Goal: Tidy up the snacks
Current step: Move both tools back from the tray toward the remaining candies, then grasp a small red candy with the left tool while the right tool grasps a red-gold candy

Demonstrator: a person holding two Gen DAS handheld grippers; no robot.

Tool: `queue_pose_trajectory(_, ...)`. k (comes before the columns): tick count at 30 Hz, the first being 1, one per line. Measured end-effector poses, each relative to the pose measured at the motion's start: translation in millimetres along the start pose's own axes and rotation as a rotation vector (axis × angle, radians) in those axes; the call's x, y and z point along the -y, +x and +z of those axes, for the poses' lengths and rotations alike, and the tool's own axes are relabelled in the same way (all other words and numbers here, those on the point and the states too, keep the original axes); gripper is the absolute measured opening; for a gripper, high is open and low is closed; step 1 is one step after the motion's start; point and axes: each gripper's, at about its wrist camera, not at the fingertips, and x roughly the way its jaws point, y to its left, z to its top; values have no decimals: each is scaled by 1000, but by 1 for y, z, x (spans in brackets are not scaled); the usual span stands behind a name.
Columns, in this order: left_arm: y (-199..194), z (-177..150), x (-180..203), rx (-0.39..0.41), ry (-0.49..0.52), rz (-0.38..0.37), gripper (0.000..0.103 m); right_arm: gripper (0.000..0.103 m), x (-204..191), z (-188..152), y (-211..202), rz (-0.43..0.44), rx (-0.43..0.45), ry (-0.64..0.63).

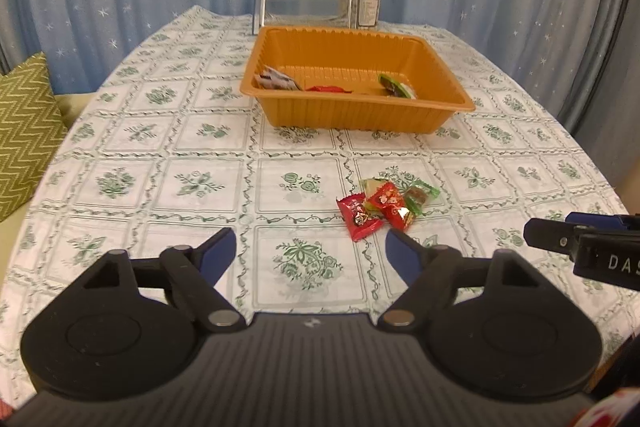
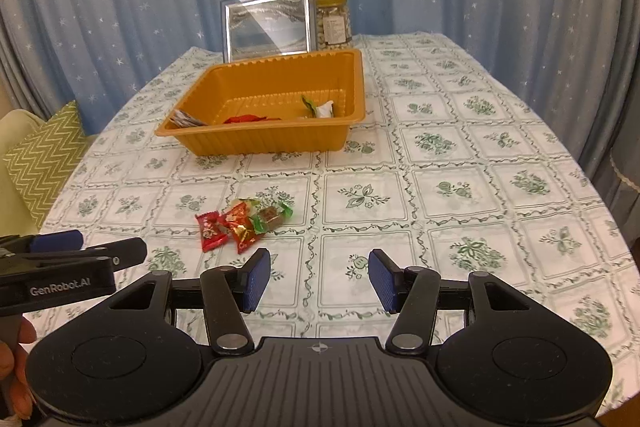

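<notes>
Both the left gripper (image 1: 310,251) and the right gripper (image 2: 319,279) hover spread and empty over the tabletop (image 2: 460,163). Just ahead lies a small heap of sweets (image 1: 384,205). Best pinch one outer wrapper, lift clear, then carry it to the orange tray (image 1: 360,115) farther back.

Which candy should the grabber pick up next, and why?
Probably the left gripper should ease forward to the nearest red candy. Its jaws are open and empty, that candy lies closest at the pile's edge, and the orange tray already holds a few snacks.
</notes>
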Motion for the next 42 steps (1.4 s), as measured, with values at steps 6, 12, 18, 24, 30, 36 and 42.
queue_pose_trajectory(6,39,2,6,-19,-10,-25,65,55,7,4,28,-10,-10,9)
queue_pose_trajectory(12,65,6,13,-24,-24,-54,51,55,10,8,46,-7,-17,5)
queue_pose_trajectory(18,80,8,15,-36,-19,-68,40,55,10,9,59,0,-31,-2)
queue_pose_trajectory(24,80,7,12,-33,12,-66,19,55,6,11,70,23,-33,-18)
queue_pose_trajectory(30,69,9,-10,-39,37,-25,15,54,-11,14,83,73,-26,-61)
queue_pose_trajectory(36,60,6,-24,-44,42,-12,15,53,-35,16,92,139,0,-140)
queue_pose_trajectory(42,59,1,-35,-59,-20,-49,15,42,-56,13,105,182,-31,-231)
